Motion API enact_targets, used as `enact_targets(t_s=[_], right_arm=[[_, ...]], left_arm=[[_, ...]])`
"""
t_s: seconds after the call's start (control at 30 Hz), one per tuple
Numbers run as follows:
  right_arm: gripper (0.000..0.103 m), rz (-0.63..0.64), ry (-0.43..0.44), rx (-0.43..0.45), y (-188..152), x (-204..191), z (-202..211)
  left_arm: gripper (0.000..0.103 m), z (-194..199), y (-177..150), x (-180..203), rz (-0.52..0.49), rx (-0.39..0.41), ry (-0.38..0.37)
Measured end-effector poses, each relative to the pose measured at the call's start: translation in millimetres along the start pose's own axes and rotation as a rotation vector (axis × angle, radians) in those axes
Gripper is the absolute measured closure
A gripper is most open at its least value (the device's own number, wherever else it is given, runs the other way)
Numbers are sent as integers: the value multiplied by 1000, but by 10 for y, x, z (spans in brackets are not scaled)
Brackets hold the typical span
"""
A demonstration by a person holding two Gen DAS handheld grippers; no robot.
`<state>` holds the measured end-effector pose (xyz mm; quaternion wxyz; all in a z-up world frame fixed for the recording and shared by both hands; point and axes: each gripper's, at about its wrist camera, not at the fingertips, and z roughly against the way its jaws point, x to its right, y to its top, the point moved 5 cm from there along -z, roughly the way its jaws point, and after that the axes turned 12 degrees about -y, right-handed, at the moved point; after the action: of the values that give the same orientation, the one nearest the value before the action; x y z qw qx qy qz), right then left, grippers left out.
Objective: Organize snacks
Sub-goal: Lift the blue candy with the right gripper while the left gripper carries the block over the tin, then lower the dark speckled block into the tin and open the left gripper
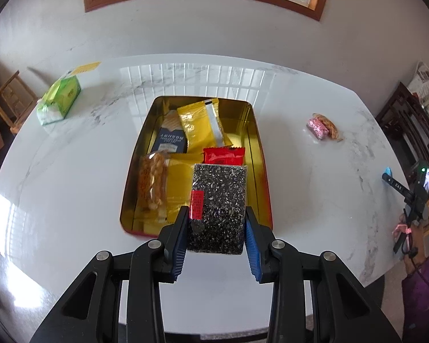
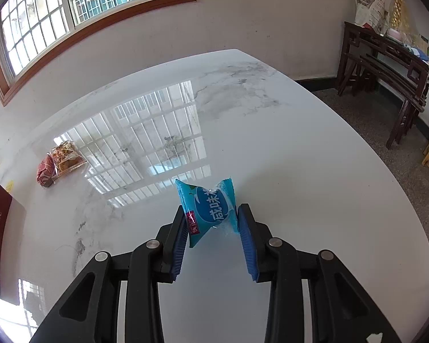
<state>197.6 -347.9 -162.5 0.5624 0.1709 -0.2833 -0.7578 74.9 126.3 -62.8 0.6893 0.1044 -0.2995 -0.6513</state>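
on the left side we've got the left gripper (image 1: 216, 228) pinching a black speckled snack bar (image 1: 218, 205) with a little red label, both blue pads pressed against its long edges. it's held up over the near end of the gold tin (image 1: 260, 154), which sits in the middle of the white marble table (image 1: 71, 177). inside the tin we can see a yellow packet (image 1: 198, 125), a dark blue packet (image 1: 171, 140), a red packet (image 1: 224, 155) and a clear pack of nutty brittle (image 1: 153, 181) along the left wall.

over on the right, the right gripper (image 2: 211, 223) has a small blue packet (image 2: 207, 210) squeezed between its pads, crumpled at the waist and held above the bare tabletop.

still out on the table: a pink-wrapped snack (image 1: 317, 127) touching an orange crispy one (image 1: 330, 127), well apart from the tin on its right. a green tissue pack (image 1: 60, 100) sits off near the far left corner. in the right view a brown tin lid (image 2: 0, 228) pokes in at the left edge.
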Motion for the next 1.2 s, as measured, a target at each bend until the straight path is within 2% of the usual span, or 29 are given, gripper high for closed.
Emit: enact_targets(t_s=[0.43, 0.7, 1.03, 1.2], right_arm=[[70, 8, 9, 0, -7, 32, 18], [70, 4, 14, 0, -13, 31, 22], [69, 8, 11, 0, -14, 22, 22], [69, 9, 10, 0, -14, 18, 22]], left_arm=[[66, -688, 701, 107, -153, 14, 34], [66, -1148, 897, 6, -158, -29, 56], [65, -1270, 962, -30, -152, -31, 51], [64, -1192, 1032, 5, -168, 8, 57]])
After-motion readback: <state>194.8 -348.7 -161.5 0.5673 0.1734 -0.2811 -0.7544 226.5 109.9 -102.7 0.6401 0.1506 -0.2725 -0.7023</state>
